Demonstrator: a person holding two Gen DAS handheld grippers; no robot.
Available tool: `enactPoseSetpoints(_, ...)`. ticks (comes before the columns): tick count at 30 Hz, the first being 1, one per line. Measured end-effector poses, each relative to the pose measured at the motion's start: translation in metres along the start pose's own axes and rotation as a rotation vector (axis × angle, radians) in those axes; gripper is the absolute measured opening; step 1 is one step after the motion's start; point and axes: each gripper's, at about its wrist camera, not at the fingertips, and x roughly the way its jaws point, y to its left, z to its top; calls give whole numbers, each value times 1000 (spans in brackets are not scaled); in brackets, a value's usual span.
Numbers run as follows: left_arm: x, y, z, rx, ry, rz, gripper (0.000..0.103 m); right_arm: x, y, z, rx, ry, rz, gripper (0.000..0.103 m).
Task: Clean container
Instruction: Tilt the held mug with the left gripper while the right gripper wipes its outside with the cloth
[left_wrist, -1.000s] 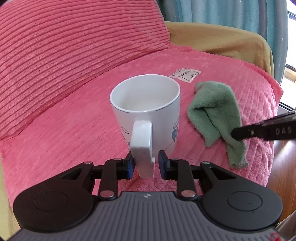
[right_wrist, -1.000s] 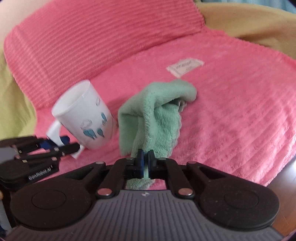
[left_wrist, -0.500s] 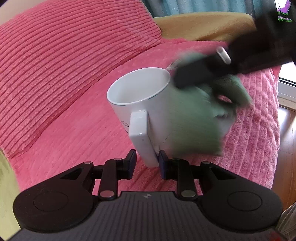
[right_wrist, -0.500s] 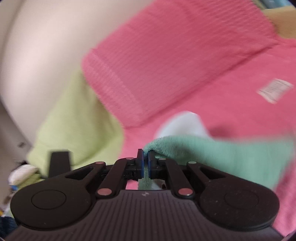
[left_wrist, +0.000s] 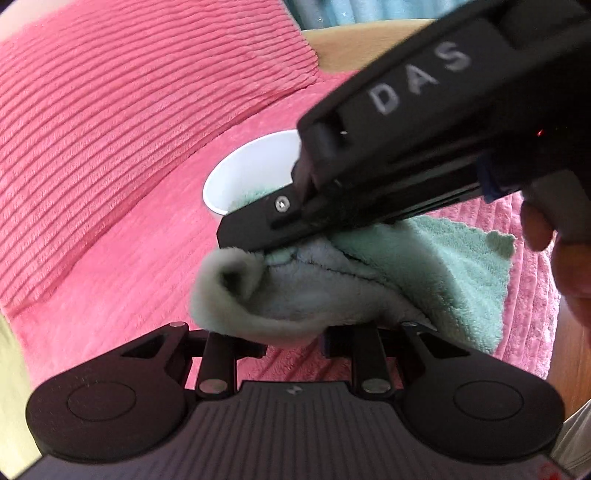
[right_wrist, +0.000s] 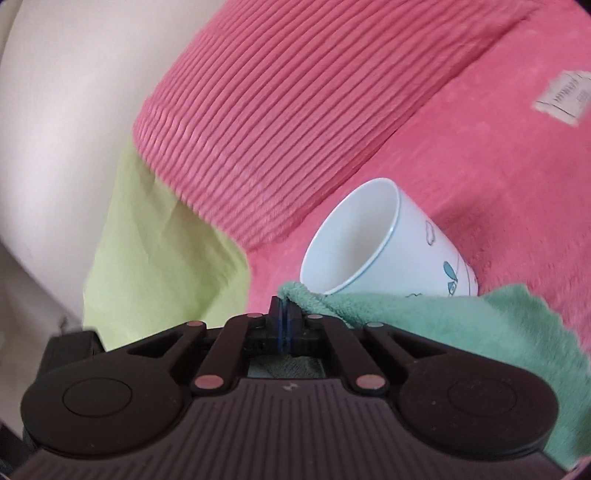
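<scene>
The right gripper (right_wrist: 284, 325) pinches a green cloth (right_wrist: 480, 325) draped beside the tilted white mug (right_wrist: 417, 243) on pink fabric (right_wrist: 480, 166)

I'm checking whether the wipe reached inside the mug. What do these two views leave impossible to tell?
- Left view: mug handle and left gripper fingertips hidden under the green cloth; grip unconfirmed.
- Left view: most of the mug's mouth blocked by the right gripper.
- Right view: mug base hidden by the cloth.
- Label: print blurred.

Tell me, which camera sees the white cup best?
The right wrist view: the cup shows its open mouth, rim and blue drawings. In the left wrist view, the right gripper and green cloth cover all but part of its rim.
</scene>
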Motion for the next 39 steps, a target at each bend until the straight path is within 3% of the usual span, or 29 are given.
enactPoseSetpoints(3, -2, -1, -2, 21, -9, -1, 28, -2, 32, -8, -271, -41, -118, 0)
enactPoseSetpoints(5, -3, 1, -5, 22, -5, -15, 29, -5, 32, -10, -265, -18, -106, 0)
enactPoseSetpoints(8, -6, 0, -7, 57, 4, -25, 26, -10, 7, -5, -88, 42, -2, 0)
enactPoseSetpoints(14, -18, -5, -14, 121, -36, 1, 24, -14, -48, -6, 326, 50, 179, 0)
enactPoseSetpoints(18, -14, -6, -14, 128, -41, 6, 25, -17, -66, -14, 508, 37, 228, 0)
enactPoseSetpoints(22, -12, -1, -14, 112, -32, 3, 26, -20, -70, -19, 557, 32, 204, 0)
enactPoseSetpoints(26, -7, 5, -12, 112, -36, 5, 28, -19, -76, -20, 522, 38, 66, 3)
enactPoseSetpoints(30, -12, -6, -13, 142, -31, 22, 30, -13, -64, -18, 439, 46, 129, 4)
enactPoseSetpoints(34, -16, -13, -21, 163, -31, 39, 34, 2, -56, -9, 350, 61, 114, 3)
enactPoseSetpoints(37, -18, -21, -23, 205, -32, 45, 34, 20, -60, -5, 236, 139, 37, 3)
enactPoseSetpoints(39, -13, -25, -21, 231, -20, 66, 36, 25, -62, -4, 185, 161, 42, 0)
